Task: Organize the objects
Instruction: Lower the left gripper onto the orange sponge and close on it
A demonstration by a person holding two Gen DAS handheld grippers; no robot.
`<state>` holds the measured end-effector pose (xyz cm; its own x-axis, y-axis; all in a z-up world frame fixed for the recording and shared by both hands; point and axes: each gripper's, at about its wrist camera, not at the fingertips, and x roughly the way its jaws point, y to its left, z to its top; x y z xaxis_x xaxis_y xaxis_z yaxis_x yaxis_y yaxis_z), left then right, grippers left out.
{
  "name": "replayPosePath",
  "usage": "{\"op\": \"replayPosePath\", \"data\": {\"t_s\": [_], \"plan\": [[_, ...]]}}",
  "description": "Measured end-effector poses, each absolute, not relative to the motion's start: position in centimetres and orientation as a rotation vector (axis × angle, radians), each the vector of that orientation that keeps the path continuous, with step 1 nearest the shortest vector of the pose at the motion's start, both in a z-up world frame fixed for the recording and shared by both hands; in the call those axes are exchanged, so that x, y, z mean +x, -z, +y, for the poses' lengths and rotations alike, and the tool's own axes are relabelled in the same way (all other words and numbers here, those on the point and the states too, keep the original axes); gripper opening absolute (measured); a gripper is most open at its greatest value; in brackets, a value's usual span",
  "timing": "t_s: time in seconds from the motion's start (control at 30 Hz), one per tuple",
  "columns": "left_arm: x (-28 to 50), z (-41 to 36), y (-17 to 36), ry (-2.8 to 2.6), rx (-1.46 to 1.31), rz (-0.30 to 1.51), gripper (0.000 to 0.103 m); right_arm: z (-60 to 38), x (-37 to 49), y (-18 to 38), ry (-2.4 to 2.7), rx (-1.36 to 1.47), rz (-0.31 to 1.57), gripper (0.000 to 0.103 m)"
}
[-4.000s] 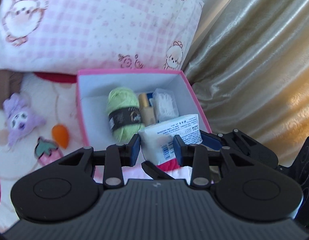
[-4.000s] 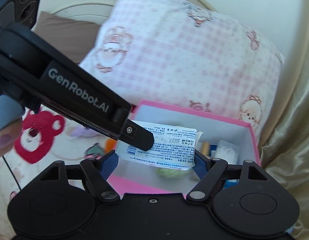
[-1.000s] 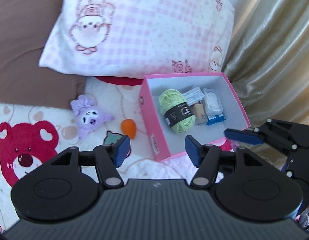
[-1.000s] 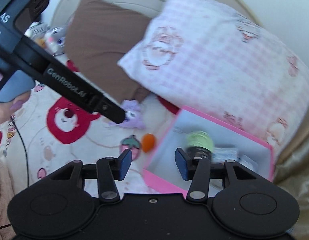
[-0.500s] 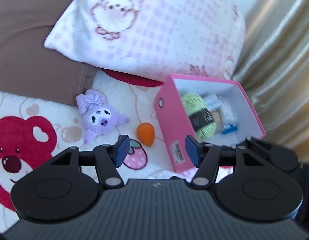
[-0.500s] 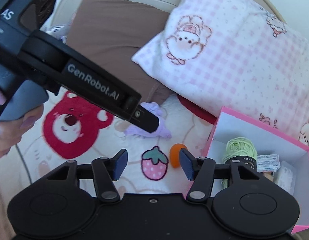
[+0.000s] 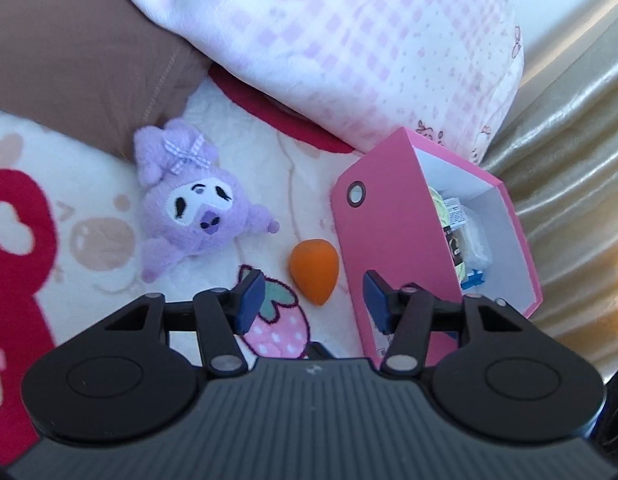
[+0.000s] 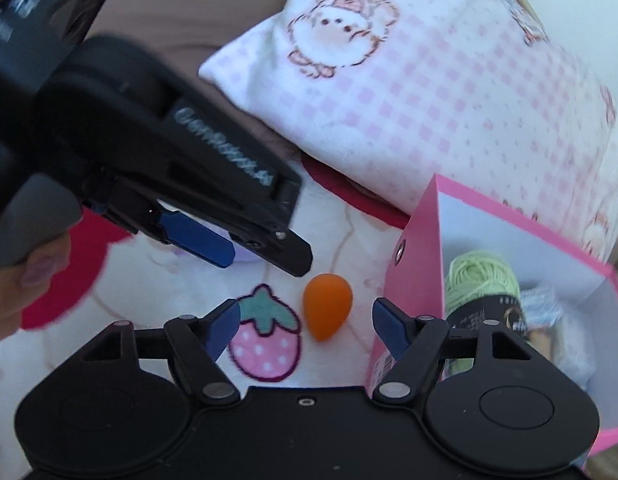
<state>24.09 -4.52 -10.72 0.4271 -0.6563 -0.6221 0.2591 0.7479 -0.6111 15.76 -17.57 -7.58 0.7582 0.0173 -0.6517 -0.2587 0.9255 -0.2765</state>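
An orange egg-shaped sponge (image 7: 313, 266) (image 8: 327, 306) lies on the blanket between a purple plush toy (image 7: 193, 208) and the pink box (image 7: 389, 240) (image 8: 413, 264). Green yarn (image 8: 481, 280) and small packets lie inside the box. My left gripper (image 7: 313, 300) hovers just short of the sponge, its jaws closing with nothing between them. My right gripper (image 8: 307, 326) is also just behind the sponge, its jaws opening and empty. In the right wrist view the left gripper (image 8: 265, 264) reaches in from the upper left, above the sponge.
A pink checked pillow (image 7: 369, 40) and a brown pillow (image 7: 69, 60) lie behind the toys. A gold curtain (image 7: 581, 160) hangs right of the box. The blanket bears a strawberry print (image 8: 265, 336). A person's hand (image 8: 13, 280) holds the left gripper.
Both grippers have come down toward the blanket and closer to the orange sponge. The right jaws have widened and the left jaws have narrowed. The white packet held earlier is out of both.
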Motion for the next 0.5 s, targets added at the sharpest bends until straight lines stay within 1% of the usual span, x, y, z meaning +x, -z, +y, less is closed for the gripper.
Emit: {"op": "replayPosePath", "data": {"t_s": [0.13,0.2,0.3,0.33,0.37,0.4,0.5], "plan": [[24.8,-4.7,12.2,0.644,-0.512,0.966,0.042,-16.3,17.1,9.0,-0.131,-0.470,0.716,0.074],[25.1,-4.8,12.9,0.655,-0.525,0.948,0.035,-15.8,17.8,9.7,-0.106,-0.527,0.712,0.074],[25.5,-4.9,14.1,0.673,-0.550,0.923,0.032,-15.0,18.8,10.7,-0.055,-0.622,0.702,0.072],[25.6,-4.8,14.4,0.673,-0.555,0.929,0.032,-14.8,19.1,11.0,-0.050,-0.649,0.694,0.070],[25.8,-4.7,14.7,0.676,-0.556,0.935,0.032,-14.6,19.3,11.3,-0.045,-0.682,0.688,0.061],[25.9,-4.6,15.0,0.676,-0.559,0.939,0.031,-14.4,19.4,11.5,-0.046,-0.712,0.688,0.056],[26.4,-4.1,15.8,0.682,-0.595,0.951,0.031,-14.1,19.8,12.3,-0.060,-0.764,0.710,0.056]]}}
